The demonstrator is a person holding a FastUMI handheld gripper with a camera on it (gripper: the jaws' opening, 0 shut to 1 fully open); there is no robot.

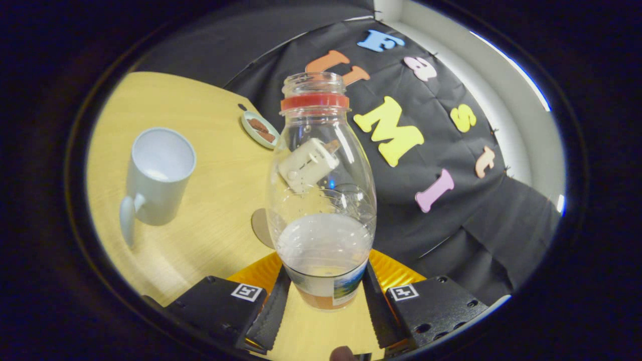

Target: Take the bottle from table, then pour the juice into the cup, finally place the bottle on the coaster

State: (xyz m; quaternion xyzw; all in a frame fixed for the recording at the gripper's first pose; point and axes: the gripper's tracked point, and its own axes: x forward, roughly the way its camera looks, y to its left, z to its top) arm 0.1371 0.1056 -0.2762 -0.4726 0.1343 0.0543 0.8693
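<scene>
A pale wooden desk [200, 125] against a black cloth wall. The tongs [323, 301] are clamped on the base of a clear, uncapped bottle [321, 200], both fingers pressing its sides. It holds a little juice. Just behind it lies a round coaster [261, 228]; farther left stands a white cup [158, 175]; beyond sits a small dish [260, 129].

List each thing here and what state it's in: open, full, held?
Bottle: uncapped, upright, part full, held.
Gripper: fingers shut on the bottle's base.
Cup: upright on the table, looks almost empty.
Dish: beyond the bottle, holding brown pieces.
Coaster: flat behind the bottle, bare.
</scene>
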